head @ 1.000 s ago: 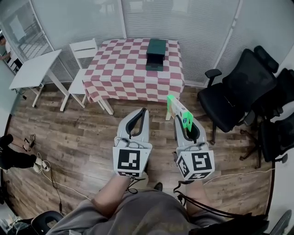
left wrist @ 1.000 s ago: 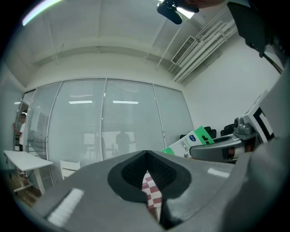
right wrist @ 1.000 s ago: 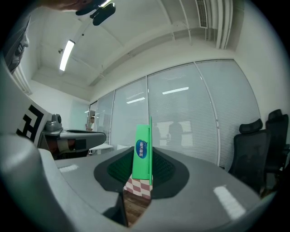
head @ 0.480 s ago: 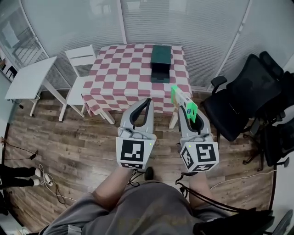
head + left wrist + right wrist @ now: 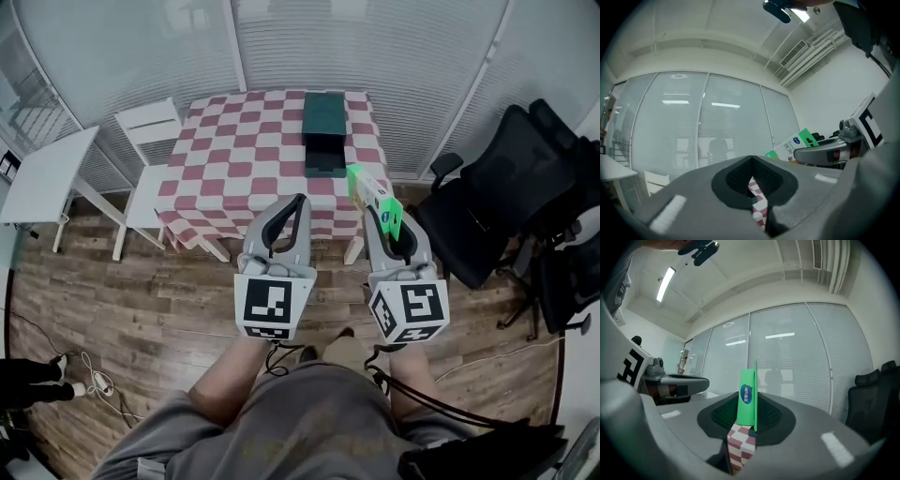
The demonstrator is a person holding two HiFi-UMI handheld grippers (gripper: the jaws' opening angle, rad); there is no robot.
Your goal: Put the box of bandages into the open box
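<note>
My right gripper (image 5: 378,208) is shut on the box of bandages (image 5: 372,202), a green and white carton that sticks up and forward from its jaws. The right gripper view shows the carton's green end (image 5: 748,400) upright between the jaws. The open box (image 5: 325,141) is dark green and sits near the far right edge of the checked table (image 5: 244,150), its lid (image 5: 324,113) laid back behind it. It lies well ahead of both grippers. My left gripper (image 5: 291,208) is shut with nothing in it, beside the right one. The carton (image 5: 792,145) also appears in the left gripper view.
A white chair (image 5: 148,131) stands at the table's left and a white side table (image 5: 37,178) lies further left. Black office chairs (image 5: 497,178) crowd the right side. Wood floor lies between me and the table. Glass walls with blinds rise behind it.
The table and the open box have come closer in the head view and shifted slightly; both grippers stay in front of me, the right one still holding the carton.
</note>
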